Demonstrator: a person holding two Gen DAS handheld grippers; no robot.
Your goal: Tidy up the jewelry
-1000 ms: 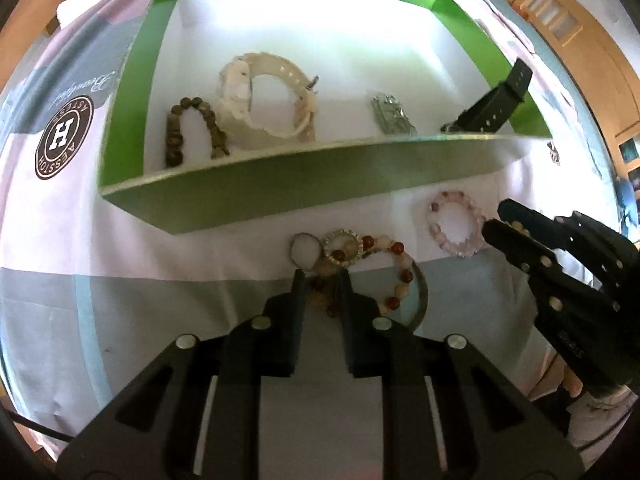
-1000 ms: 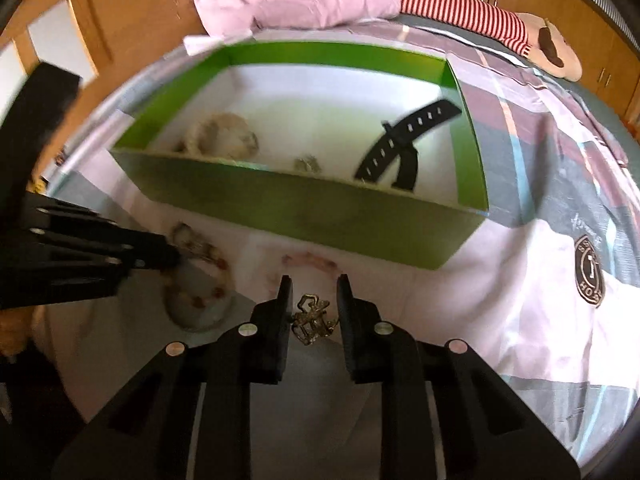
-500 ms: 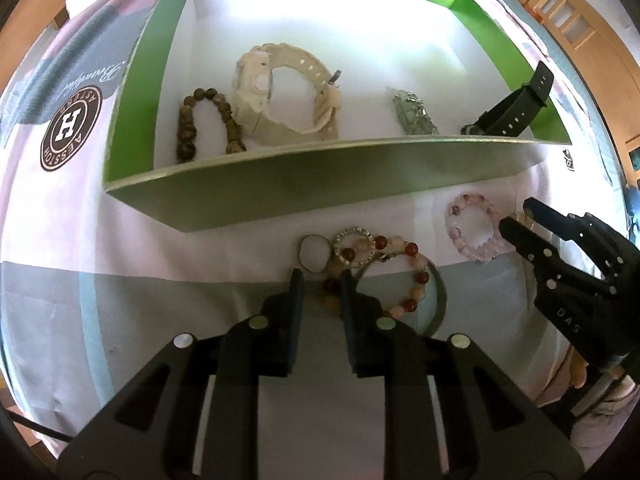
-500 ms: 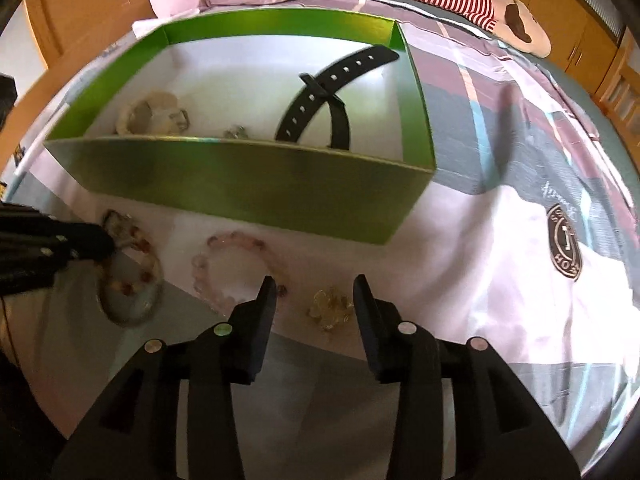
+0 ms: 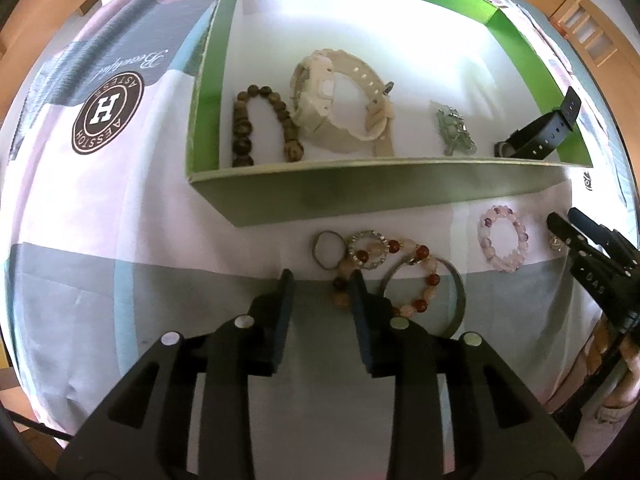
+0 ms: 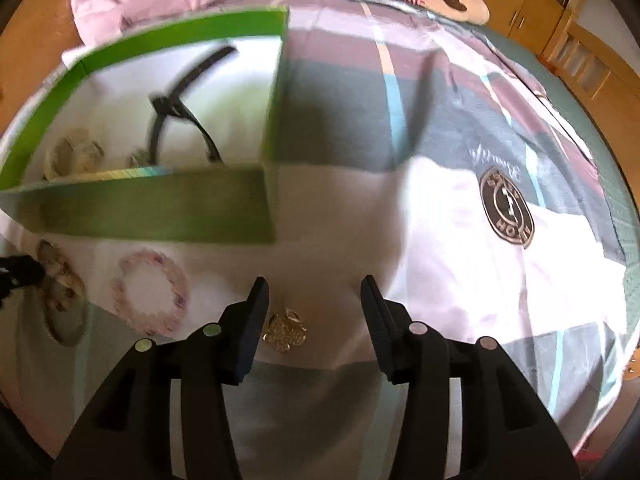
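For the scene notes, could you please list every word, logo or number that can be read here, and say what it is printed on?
"H", with ring lettering that seems to read "AESSTOH": round brown emblem on the bedsheet.
"Beautiful", roughly: cursive script above that emblem, upside down, uncertain.
"DAS": right gripper, on its finger.
Second round emblem: only "HO" legible, the rest blurred.
Nothing readable on the green box or jewelry.

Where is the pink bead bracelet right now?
The pink bead bracelet lies on the bedspread outside the green box, just in front of its near wall, between the red-and-cream bead bracelet and the right gripper.
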